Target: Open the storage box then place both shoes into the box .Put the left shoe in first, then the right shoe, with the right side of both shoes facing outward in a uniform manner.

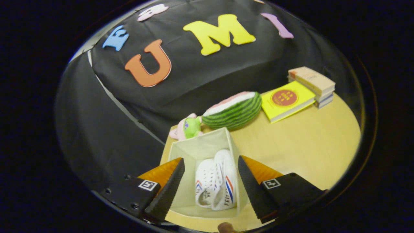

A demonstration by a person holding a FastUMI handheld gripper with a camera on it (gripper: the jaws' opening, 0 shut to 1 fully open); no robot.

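Shoes point(215, 183), 2 of them, white canvas with red and blue side stripes, lie side by side in the open storage box point(202, 147), which stands on the pale wooden table point(300, 149). Our gripper point(211, 186) hangs above with its fingers spread wide, holding nothing; we see the pair between them. We judge the shoes light and soft in the upper, firmer at the rubber sole, so the heel collar or sole edge would give the surest hold. The box looks like thin cream fabric, straight-walled and easy to nudge. Beyond it lie a plush watermelon slice point(234, 111), a small green and pink toy point(187, 127), a yellow book point(286, 100) and stacked books point(313, 84).
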